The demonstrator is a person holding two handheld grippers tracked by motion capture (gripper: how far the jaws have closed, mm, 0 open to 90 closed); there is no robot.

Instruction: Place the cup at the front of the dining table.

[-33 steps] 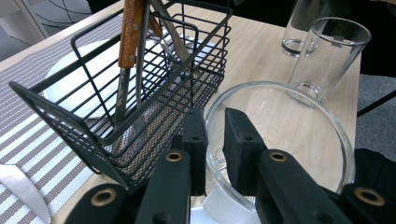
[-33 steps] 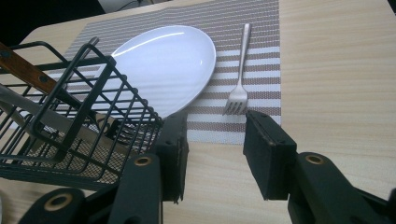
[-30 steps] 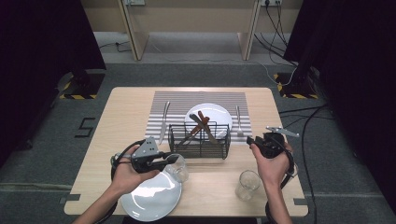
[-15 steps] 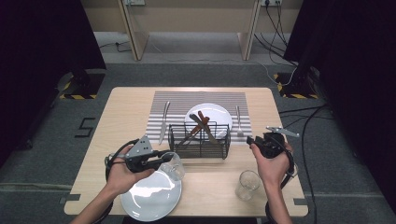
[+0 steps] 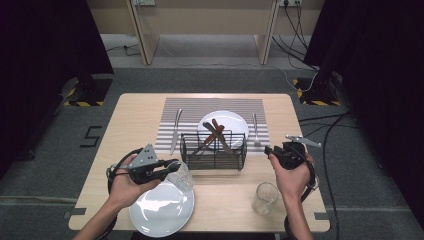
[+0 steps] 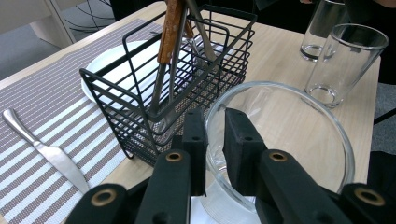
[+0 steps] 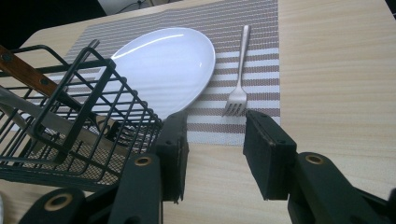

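Observation:
My left gripper point(image 5: 170, 167) point(image 6: 215, 133) is shut on the rim of a clear glass bowl point(image 5: 181, 176) point(image 6: 285, 140): one jaw is inside the bowl and one outside. It holds the bowl over the far edge of a white plate point(image 5: 160, 212) at the table's front. Just beyond stands a black wire basket point(image 5: 214, 150) point(image 6: 154, 93) point(image 7: 70, 121) with wooden-handled cutlery in it. My right gripper point(image 5: 272, 150) point(image 7: 212, 140) stands open to the right of the basket, with nothing between its jaws.
A striped placemat point(image 5: 190, 107) carries a second white plate point(image 5: 227, 120) point(image 7: 163, 65), a knife point(image 5: 175, 131) point(image 6: 46, 151) on its left and a fork point(image 5: 255, 130) point(image 7: 238, 88) on its right. A glass tumbler point(image 5: 265, 197) point(image 6: 348, 60) stands front right.
My left gripper has shifted slightly to the left with the bowl in it. The right gripper has not moved.

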